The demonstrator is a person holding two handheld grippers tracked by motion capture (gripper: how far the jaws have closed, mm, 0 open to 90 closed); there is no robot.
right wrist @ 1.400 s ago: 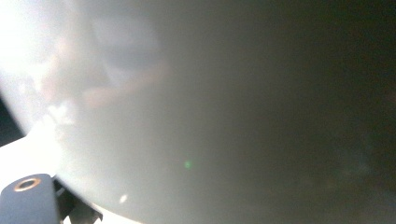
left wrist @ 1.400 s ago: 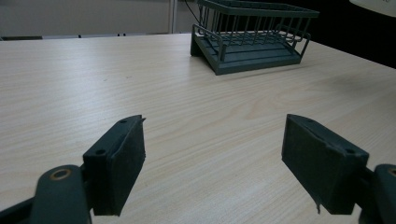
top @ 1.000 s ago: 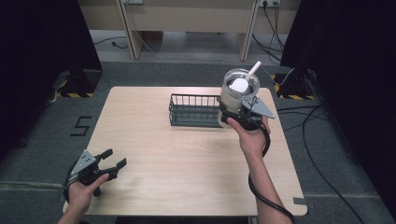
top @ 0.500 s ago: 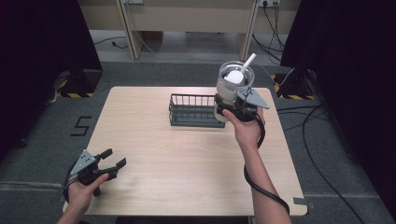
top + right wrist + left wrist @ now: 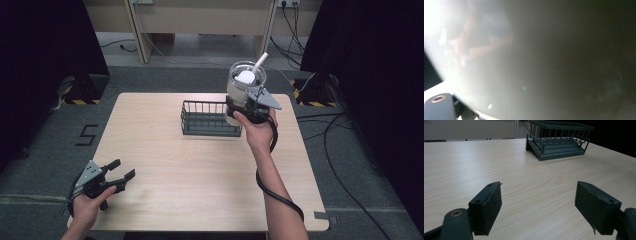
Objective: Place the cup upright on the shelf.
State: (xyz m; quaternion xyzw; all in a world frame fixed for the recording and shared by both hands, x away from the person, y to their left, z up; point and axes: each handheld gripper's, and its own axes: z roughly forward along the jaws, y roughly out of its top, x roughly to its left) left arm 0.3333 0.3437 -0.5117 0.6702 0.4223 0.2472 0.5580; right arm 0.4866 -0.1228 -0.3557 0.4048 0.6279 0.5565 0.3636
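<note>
Right gripper (image 5: 239, 106) is clamped on a clear glass jar (image 5: 243, 86) w/ a white scoop-type thing (image 5: 251, 72) sticking out the top, handle leaning up and to the right. Jar is lifted off the table, hanging over the right end of the dark green wire basket (image 5: 209, 118) near the table's far edge. In the right gripper view the pale jar wall (image 5: 524, 65) sits right up against the lens, blurry, can't make out much else. Left gripper (image 5: 120, 171) is down at the near left corner of the light wood table (image 5: 200, 175), jaws spread wide w/ nothing between them, low over the tabletop. Left gripper view shows both black pads (image 5: 491, 207) well apart and the basket (image 5: 559, 141) further off, empty afaict.
</note>
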